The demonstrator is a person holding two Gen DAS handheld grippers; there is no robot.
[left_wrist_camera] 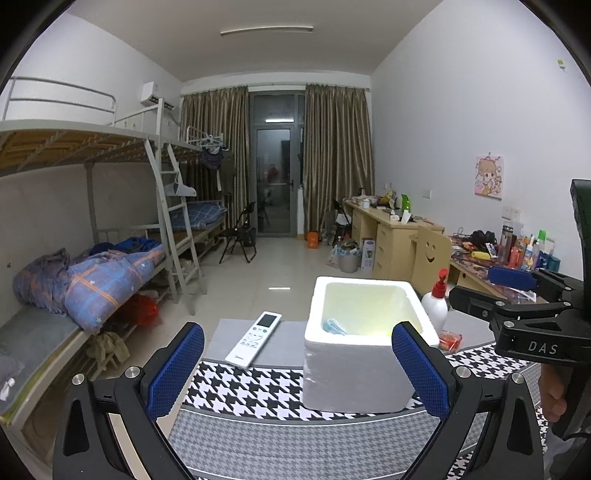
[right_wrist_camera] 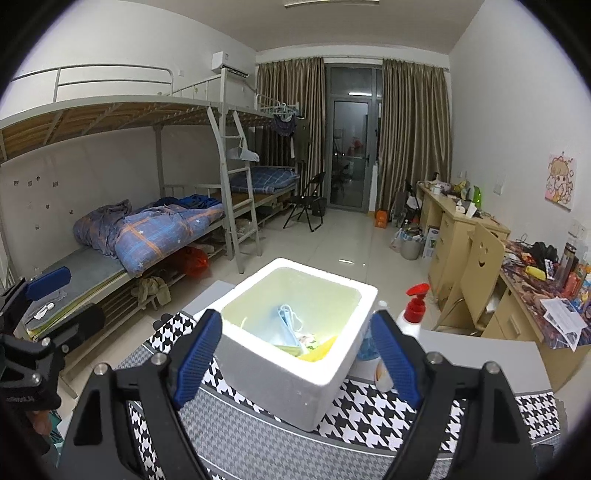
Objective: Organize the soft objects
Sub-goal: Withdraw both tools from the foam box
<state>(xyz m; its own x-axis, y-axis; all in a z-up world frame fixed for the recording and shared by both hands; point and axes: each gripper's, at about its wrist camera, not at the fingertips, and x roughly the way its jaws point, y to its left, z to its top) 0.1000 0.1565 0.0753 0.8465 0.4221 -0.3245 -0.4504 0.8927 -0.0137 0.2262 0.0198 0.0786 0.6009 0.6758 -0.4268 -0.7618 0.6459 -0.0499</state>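
Right wrist view: my right gripper (right_wrist_camera: pixel 295 354) gapes wide and empty over the foam box (right_wrist_camera: pixel 325 373), where a blue mask (right_wrist_camera: pixel 290 325) lies inside. My left gripper (left_wrist_camera: pixel 297 363) hangs open too, holding nothing.

A white remote (left_wrist_camera: pixel 253 339) lies on the houndstooth cloth (left_wrist_camera: pixel 258 391) — red-pump bottle (left_wrist_camera: pixel 436 304) nearby, bunk beds (left_wrist_camera: pixel 92 206) beyond.

A ceiling tube lamp (left_wrist_camera: pixel 266 30) is lighting the room evenly but dimly. Glare is reflecting off the far floor (left_wrist_camera: pixel 275 282). The foam box (left_wrist_camera: pixel 360 343) rim is overexposing. Fisheye distortion is bending the bunk rails (right_wrist_camera: pixel 110 107), and black vignetting is masking the corners. Focus is remaining sharp, with slight grain.
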